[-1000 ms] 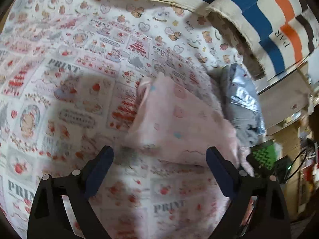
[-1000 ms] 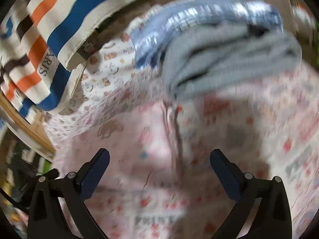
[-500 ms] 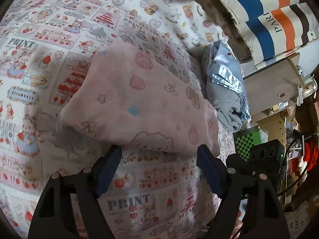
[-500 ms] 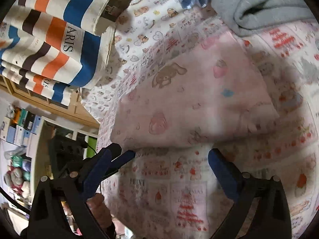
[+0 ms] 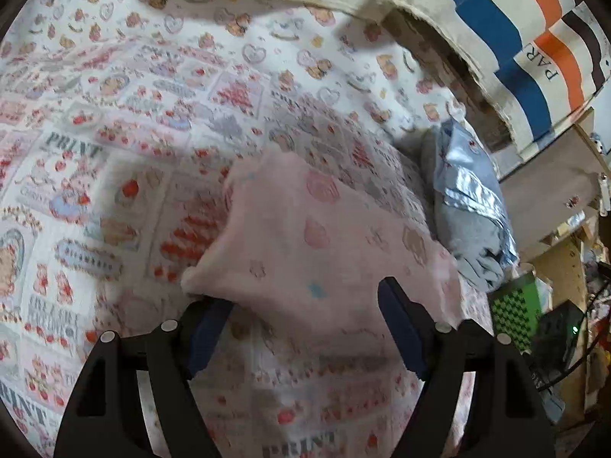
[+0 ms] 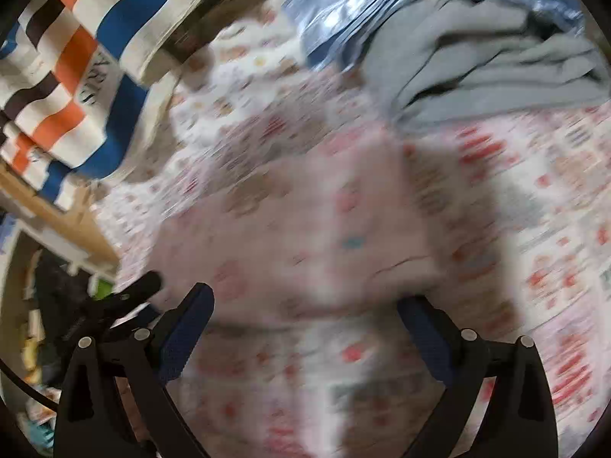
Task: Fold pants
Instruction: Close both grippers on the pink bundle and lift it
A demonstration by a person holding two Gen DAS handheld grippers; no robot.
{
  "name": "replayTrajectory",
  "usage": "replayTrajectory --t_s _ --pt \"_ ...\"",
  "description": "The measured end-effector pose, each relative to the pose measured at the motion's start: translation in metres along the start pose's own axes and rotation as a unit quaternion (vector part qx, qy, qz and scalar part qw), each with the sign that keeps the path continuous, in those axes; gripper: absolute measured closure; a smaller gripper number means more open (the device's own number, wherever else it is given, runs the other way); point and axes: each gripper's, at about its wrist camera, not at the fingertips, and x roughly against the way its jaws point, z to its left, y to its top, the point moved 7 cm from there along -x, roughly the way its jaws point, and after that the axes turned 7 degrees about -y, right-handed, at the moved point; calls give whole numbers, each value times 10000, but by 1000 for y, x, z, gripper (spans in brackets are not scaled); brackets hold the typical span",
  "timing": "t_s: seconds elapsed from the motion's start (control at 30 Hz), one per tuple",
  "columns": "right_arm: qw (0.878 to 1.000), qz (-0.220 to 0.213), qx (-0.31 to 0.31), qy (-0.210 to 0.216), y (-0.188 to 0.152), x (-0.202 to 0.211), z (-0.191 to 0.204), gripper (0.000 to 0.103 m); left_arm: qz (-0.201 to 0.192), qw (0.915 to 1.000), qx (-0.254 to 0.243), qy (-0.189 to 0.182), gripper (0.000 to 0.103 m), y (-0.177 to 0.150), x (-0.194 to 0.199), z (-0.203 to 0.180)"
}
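The pink patterned pants [image 5: 317, 244] lie folded into a compact pile on the printed bedsheet [image 5: 114, 145]. My left gripper [image 5: 305, 305] is open, its fingers at the pile's near edge, the left one tucked under the fabric. In the blurred right wrist view the same pink pants [image 6: 305, 229] lie just ahead of my open right gripper [image 6: 305, 313], whose fingers stand at the pile's near edge. The left gripper's tip [image 6: 145, 286] shows at the pile's left side.
A folded grey and blue garment pile [image 5: 469, 221] lies beyond the pants, also in the right wrist view [image 6: 477, 53]. A striped blue-orange-cream fabric [image 5: 496, 30] hangs over the bed's far side. Shelves and clutter [image 5: 553, 324] stand past the bed's edge.
Both grippers have moved in close to the near edge of the folded pink pants. The right view is blurred by fast motion.
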Motion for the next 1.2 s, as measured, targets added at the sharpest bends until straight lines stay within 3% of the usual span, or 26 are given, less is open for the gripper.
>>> replayTrajectory --t_s 0.07,0.23,0.3,0.37,0.47,0.63,0.7,0.8,0.9,0.97,1.1,1.13,1.2 --pt "9999 -140 38 64 5 -2 -3 5 -103 9996 -182 180 25 3 -3 -1" --pt "9963 23 -122 847 13 -6 -2 5 -87 9990 -346 275 24 7 -10 -2" --pt "9925 118 -288 1182 15 -8 -2 7 -151 9992 -280 249 24 10 -10 0" --pt "9925 116 -340 1171 15 -10 0 14 -195 9992 -244 255 24 12 -12 0" --pt "9945 23 -365 986 17 -12 0 26 -275 9983 -375 346 24 14 -16 -1" --pt "9992 -276 -164 223 23 -17 -5 53 -481 9954 -475 678 24 20 -15 6" --pt "9992 -353 -169 65 24 -15 -9 53 -577 9944 -358 810 25 26 -11 15" --pt "9982 -519 -84 -296 26 -11 -20 52 -498 9956 -346 715 29 31 -9 21" --pt "9991 -416 64 -88 28 -11 -18 42 -381 9952 -523 731 52 31 -15 20" --pt "9992 -363 95 -99 31 -14 -14 35 -190 9969 -595 482 72 29 -21 16" --pt "9961 -552 391 -562 38 -23 -9 35 -8 9934 -1038 478 70 27 -25 9" --pt "9933 -604 529 -828 41 -26 -9 35 8 9922 -1137 507 64 26 -26 7" --pt "9918 -635 612 -924 45 -29 -8 35 81 9911 -1254 429 55 24 -28 2"
